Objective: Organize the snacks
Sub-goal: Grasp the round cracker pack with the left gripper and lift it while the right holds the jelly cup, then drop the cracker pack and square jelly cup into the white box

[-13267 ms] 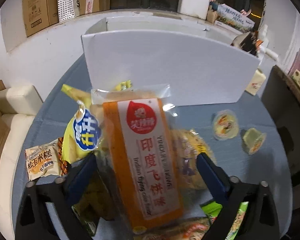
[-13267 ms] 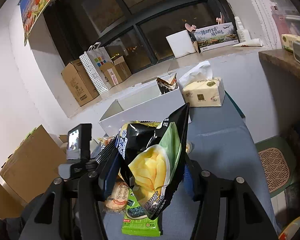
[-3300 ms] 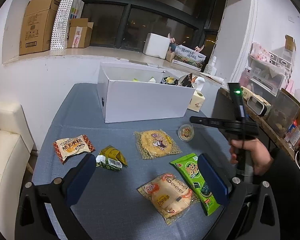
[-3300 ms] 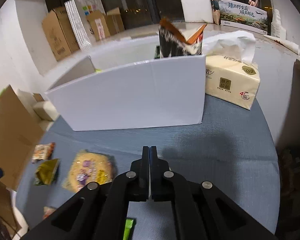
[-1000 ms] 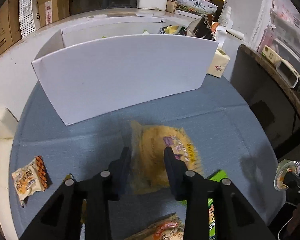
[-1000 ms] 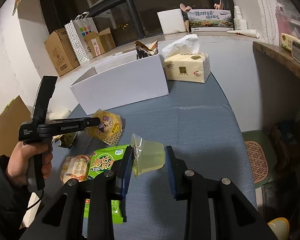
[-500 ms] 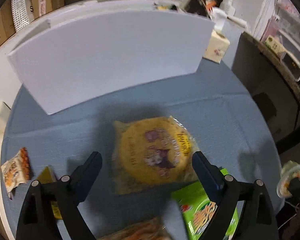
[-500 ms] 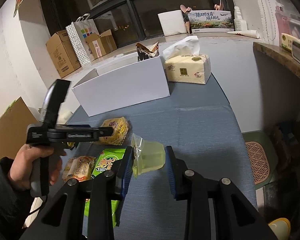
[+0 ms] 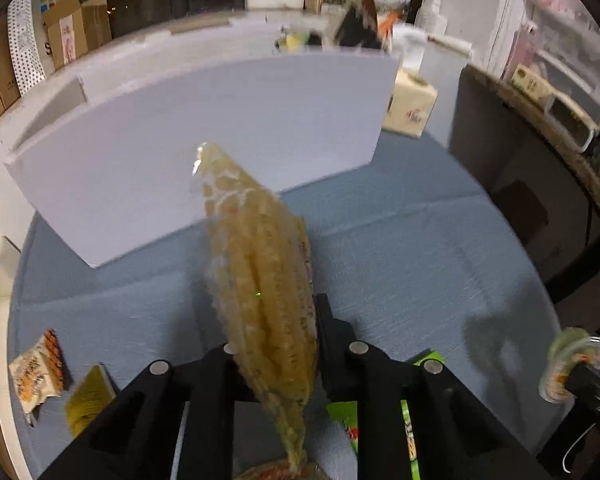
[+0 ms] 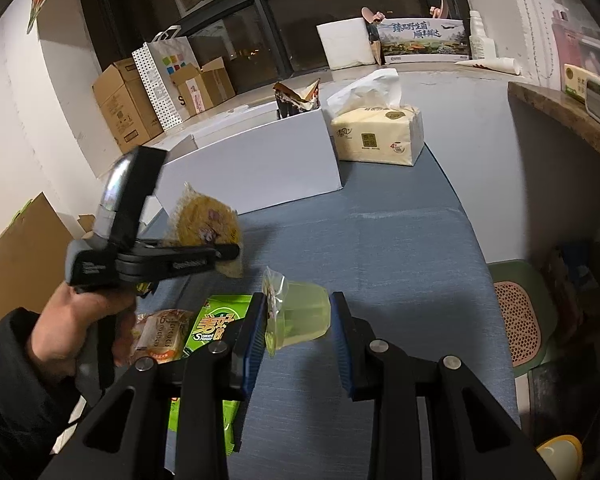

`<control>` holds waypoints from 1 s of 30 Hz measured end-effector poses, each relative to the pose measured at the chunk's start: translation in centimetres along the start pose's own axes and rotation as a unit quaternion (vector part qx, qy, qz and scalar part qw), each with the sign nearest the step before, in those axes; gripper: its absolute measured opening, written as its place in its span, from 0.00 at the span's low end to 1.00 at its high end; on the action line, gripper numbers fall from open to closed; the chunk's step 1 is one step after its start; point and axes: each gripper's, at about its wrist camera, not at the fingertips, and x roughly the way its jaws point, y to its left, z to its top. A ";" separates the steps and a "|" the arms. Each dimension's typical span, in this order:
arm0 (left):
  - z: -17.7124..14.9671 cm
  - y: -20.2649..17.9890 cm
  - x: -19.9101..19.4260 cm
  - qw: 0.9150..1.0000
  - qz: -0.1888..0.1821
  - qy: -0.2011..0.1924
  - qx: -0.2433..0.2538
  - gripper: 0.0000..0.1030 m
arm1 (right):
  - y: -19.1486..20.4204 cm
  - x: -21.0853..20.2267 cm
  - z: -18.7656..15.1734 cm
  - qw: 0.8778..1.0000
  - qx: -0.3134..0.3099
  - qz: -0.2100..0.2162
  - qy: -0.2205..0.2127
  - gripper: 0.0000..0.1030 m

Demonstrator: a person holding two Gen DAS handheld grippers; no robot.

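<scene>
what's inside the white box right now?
Only what sticks above the rim of the white box shows: a dark opened snack bag at its right end, plus blurred yellow-green packaging beside it. The front wall covers everything lower, so the rest cannot be seen.

Bare blue tablecloth (image 10: pixel 400 248) lies open right of the tall white cardboard box (image 10: pixel 260 168); the beige tissue pack (image 10: pixel 380 136) blocks behind.

Left gripper (image 9: pixel 274 320) is clamping a yellow snack packet (image 9: pixel 256 280), gripped by a bare hand (image 10: pixel 80 320). Right gripper (image 10: pixel 298 316) is pinching a green jelly cup (image 10: pixel 304 316).
</scene>
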 end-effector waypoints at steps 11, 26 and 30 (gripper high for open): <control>3.8 4.1 -9.6 0.993 -0.008 -0.117 -0.005 0.19 | 3.7 0.6 6.9 0.997 -0.033 0.057 -0.045 0.33; 13.8 11.6 -4.8 0.994 0.042 -0.099 -0.006 0.48 | 9.7 13.2 23.1 0.995 -0.093 0.019 -0.025 0.34; 13.6 13.0 -3.3 0.995 0.047 -0.079 -0.032 1.00 | 9.0 14.4 23.5 0.996 -0.087 -0.005 -0.021 1.00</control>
